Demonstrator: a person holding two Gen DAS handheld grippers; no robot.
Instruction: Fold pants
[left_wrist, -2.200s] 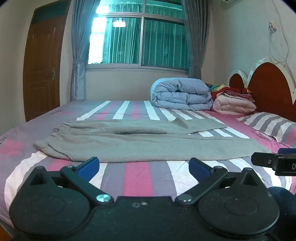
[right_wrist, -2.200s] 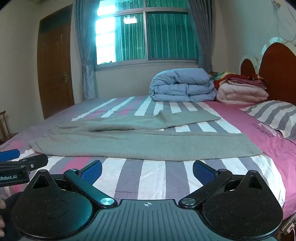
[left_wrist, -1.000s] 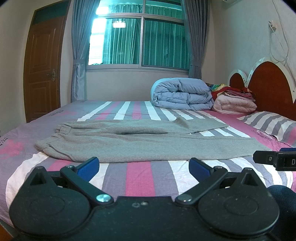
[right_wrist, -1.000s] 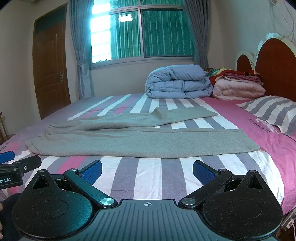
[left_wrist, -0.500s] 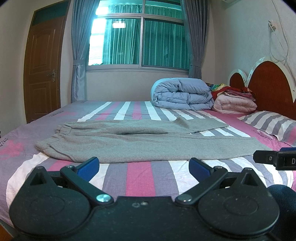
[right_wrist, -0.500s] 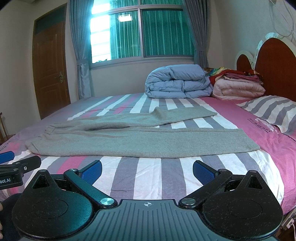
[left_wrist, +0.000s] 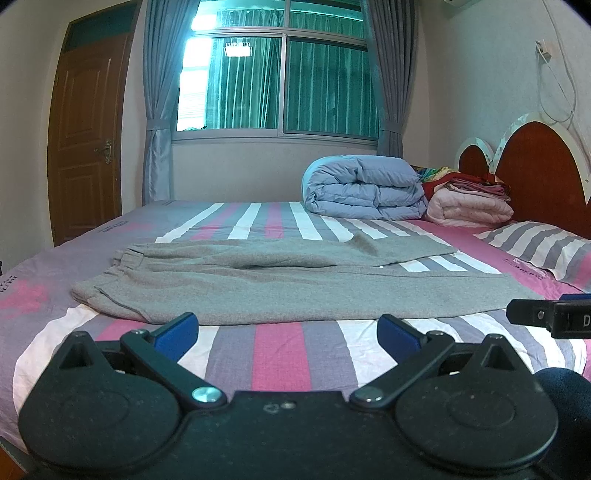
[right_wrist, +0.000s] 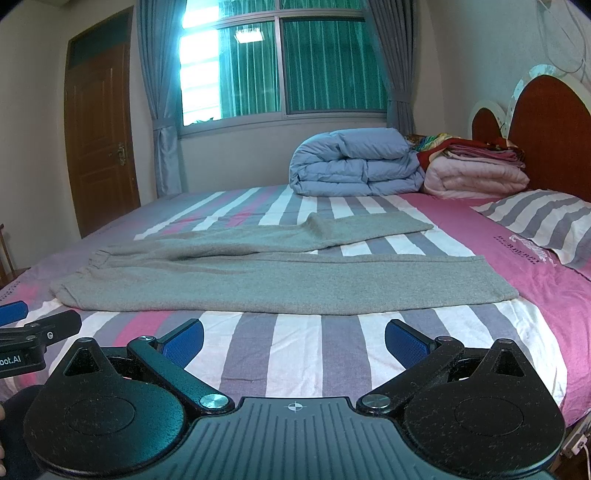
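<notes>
Grey pants (left_wrist: 280, 284) lie spread flat across the striped bed, waistband at the left, both legs running right; they also show in the right wrist view (right_wrist: 258, 277). The far leg angles away from the near one. My left gripper (left_wrist: 288, 330) is open and empty, held just short of the pants' near edge. My right gripper (right_wrist: 293, 338) is open and empty, also just short of the near edge, further right. Each gripper's side shows in the other's view: the right one (left_wrist: 550, 317) and the left one (right_wrist: 26, 343).
The bed (right_wrist: 332, 354) has a pink, grey and white striped sheet. A folded blue duvet (left_wrist: 364, 192) and pink blankets (left_wrist: 469, 208) sit at the far right by the headboard (left_wrist: 535, 166). A striped pillow (right_wrist: 543, 221) lies right. A door (left_wrist: 85, 147) stands left.
Both grippers have stayed open and nearly still. The right gripper has shifted slightly since 2.2 s ago; the pants have not moved.
</notes>
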